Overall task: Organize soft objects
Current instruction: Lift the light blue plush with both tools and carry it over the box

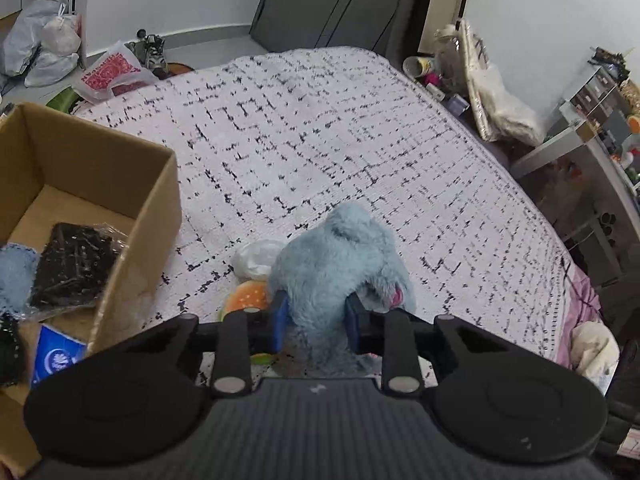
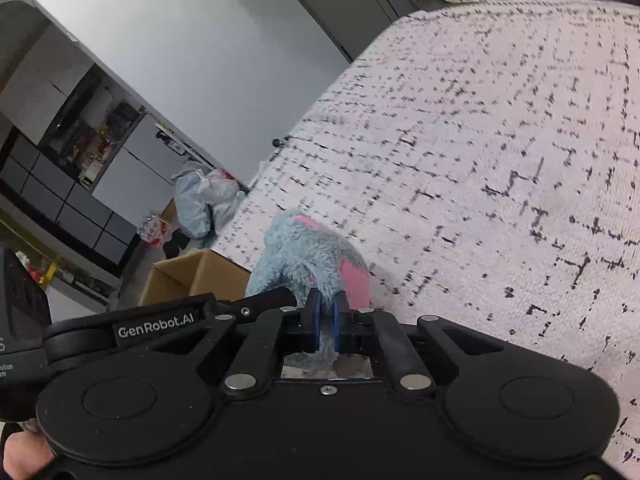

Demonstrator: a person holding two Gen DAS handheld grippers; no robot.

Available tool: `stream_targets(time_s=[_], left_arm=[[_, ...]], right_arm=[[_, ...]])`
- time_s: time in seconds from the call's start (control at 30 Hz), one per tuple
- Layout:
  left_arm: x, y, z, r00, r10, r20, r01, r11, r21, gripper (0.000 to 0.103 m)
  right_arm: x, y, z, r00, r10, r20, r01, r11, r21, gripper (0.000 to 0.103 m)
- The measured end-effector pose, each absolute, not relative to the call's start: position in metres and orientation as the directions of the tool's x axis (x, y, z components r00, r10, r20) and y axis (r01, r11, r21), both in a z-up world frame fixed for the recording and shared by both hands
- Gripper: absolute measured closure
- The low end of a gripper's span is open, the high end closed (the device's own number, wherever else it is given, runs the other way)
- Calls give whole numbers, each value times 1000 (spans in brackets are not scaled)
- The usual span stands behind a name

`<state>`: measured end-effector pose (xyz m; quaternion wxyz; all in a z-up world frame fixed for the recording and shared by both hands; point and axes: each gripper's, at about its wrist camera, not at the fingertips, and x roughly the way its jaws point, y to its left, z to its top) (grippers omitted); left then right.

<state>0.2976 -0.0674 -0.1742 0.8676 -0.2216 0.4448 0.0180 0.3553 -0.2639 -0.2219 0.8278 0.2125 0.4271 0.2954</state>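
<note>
Bedspread (image 1: 360,128), white with a broken black grid pattern, covers the bed across most of both views. Along the bed's left edge sits an open cardboard box (image 1: 156,200); inside it lie a black packet in clear wrap (image 1: 74,268), a patch of pale blue fabric (image 1: 14,276) and a blue-and-white pack (image 1: 54,354).

Near the box, on the bedspread, is a shaggy blue plush toy (image 1: 340,256) with pink patches. The left gripper (image 1: 316,320) has its blue fingers (image 1: 280,320) pressed into the toy's fur from either side, narrowed to a small gap filled by the plush. In the right wrist view the right gripper (image 2: 326,320) has its fingers (image 2: 316,316) pinched almost together on a tuft of the same plush toy (image 2: 304,256), just beside a pink patch.

Tucked against the toy's left side are a small white soft item (image 1: 256,256) and a burger-shaped plush (image 1: 248,296), partly hidden behind the left gripper.
</note>
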Motion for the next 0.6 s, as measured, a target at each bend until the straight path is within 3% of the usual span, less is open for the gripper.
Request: stream_targets(time_s=[0.6], left_arm=[[244,-4,-101,713,-147,-686,-239,868,-435,76]], right_arm=[[315,-219,-153,452,773,-445,-490,632,600,96]])
